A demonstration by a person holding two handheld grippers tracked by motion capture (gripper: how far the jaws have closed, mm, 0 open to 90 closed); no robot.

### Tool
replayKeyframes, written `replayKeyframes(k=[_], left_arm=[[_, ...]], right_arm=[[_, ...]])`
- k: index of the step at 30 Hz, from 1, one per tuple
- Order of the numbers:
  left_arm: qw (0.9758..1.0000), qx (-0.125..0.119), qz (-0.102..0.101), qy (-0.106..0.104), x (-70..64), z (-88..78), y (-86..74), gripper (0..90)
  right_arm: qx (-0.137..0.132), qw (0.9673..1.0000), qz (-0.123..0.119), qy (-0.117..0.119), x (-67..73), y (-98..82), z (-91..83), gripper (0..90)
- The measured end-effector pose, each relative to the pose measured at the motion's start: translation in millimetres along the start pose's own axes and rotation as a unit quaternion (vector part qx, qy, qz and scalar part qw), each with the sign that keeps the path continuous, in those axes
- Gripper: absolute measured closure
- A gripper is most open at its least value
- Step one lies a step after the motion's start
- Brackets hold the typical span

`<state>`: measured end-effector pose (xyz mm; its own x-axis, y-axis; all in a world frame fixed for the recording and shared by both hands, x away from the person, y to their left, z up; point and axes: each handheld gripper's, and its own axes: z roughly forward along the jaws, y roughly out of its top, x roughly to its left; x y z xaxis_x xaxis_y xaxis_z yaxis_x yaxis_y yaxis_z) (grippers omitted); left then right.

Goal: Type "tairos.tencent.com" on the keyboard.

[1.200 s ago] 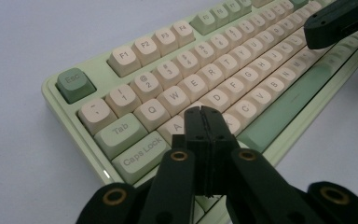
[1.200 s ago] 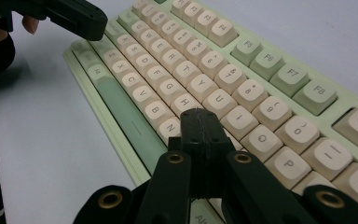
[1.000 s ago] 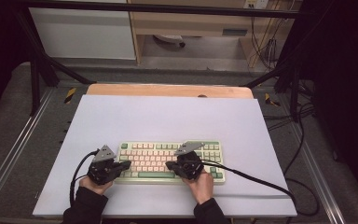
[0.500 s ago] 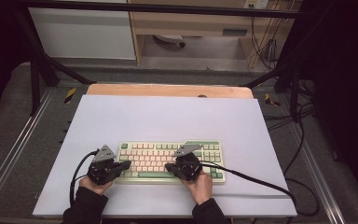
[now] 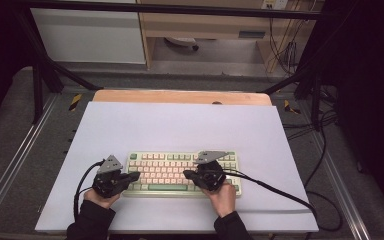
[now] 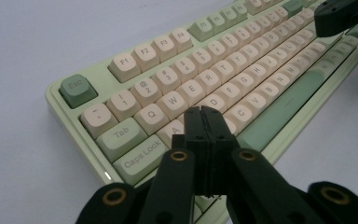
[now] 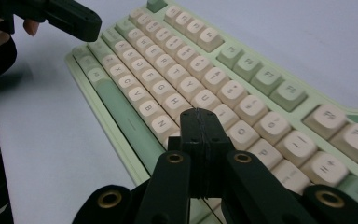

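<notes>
We see a keyboard lying flat on the white table, near the edge where the person sits. It is pale green with cream keys and a long green space bar.

We see the left gripper at the left end of the keyboard. A hand holds it from below. Its tip points to the right, over the left keys. In the left gripper view, its jaws are pressed together with nothing between them. The tip sits over the letter keys just right of the Caps Lock key. We cannot tell if it touches a key. The Esc key is at the far corner there.

We see the right gripper over the right half of the keyboard. The other hand holds it, and its tip points left, toward the middle keys. In the right gripper view, its jaws are also pressed together and hold nothing. The tip is above the letter rows, near the space bar. We cannot tell if it touches a key.

The two tips are apart, with keys between them. A black cable runs from the right gripper across the table to the right. Another cable loops by the left gripper.
</notes>
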<state>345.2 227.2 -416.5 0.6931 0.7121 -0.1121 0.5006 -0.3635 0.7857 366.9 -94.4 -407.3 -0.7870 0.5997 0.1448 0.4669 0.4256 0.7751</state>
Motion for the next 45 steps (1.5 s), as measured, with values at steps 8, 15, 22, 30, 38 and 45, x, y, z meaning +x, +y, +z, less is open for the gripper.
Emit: replayKeyframes(k=[8,15,22,30,38,45], left_arm=[[0.9999,0.010,-0.002,0.005,6.9,-5.3,-2.2,61.9],[0.9998,0.011,0.000,0.015,12.5,-8.2,-8.1,39.0],[0.9999,0.009,0.004,0.011,14.5,-10.9,-11.4,24.8],[0.9998,0.016,0.005,0.013,20.1,-16.6,-21.4,15.6],[0.9999,0.013,0.000,0.008,26.0,-21.5,-32.4,13.3],[0.9998,0.018,0.003,0.002,24.2,-18.4,-35.1,13.3]], right_arm=[[-0.017,0.9992,0.036,-0.010,-23.0,-12.5,-30.6,62.9],[-0.028,0.9980,0.054,-0.016,-43.1,-29.6,-54.9,33.5],[-0.038,0.9970,0.060,-0.030,-56.7,-51.4,-72.3,14.1],[-0.031,0.9955,0.076,-0.048,-70.6,-80.5,-86.7,6.1],[-0.031,0.9950,0.080,-0.052,-77.3,-99.8,-97.2,3.3],[-0.027,0.9947,0.082,-0.056,-80.5,-106.0,-100.7,3.1]])
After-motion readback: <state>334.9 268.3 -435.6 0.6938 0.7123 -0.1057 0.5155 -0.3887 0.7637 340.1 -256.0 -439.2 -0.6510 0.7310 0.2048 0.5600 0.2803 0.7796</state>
